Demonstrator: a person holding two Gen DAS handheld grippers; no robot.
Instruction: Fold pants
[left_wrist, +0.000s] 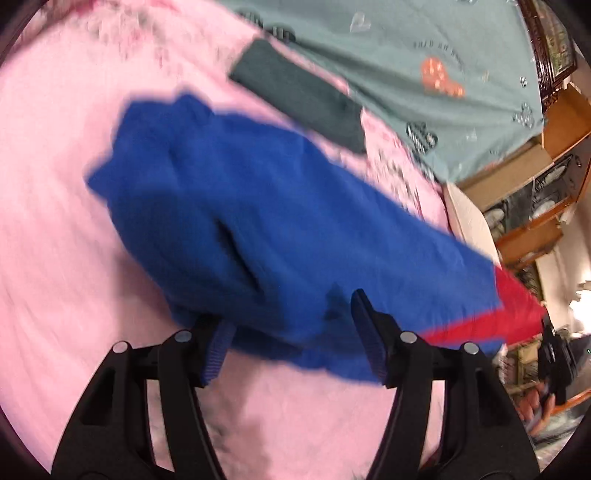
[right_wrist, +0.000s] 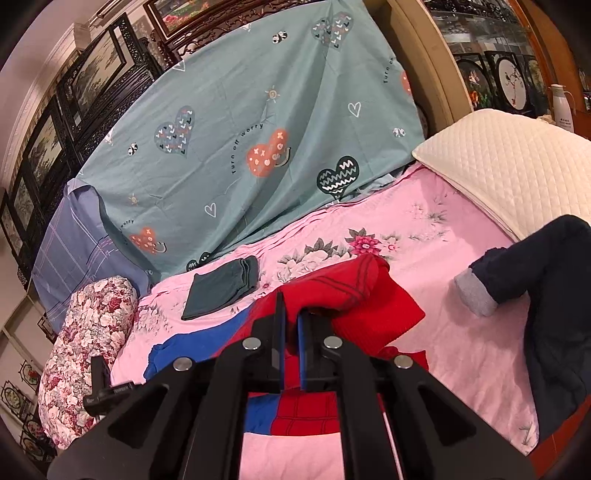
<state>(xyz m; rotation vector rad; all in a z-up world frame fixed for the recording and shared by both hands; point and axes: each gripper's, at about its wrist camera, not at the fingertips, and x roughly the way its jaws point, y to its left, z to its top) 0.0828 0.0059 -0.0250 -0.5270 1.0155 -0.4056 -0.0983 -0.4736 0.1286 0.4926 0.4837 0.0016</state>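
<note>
The blue and red pants were seen lifted over the pink bedsheet, the picture blurred. The left gripper was spread wide, blue cloth draped between its fingers; whether cloth was actually held could not be told. The right gripper was nearly closed, red fabric of the pants pinched between its pads. A folded dark green garment lay beyond, near the teal heart-print cover. A navy garment lay at right, beside a cream pillow.

The blue-and-red pants lie bunched and partly lifted over the pink bedsheet, red part folded back.
</note>
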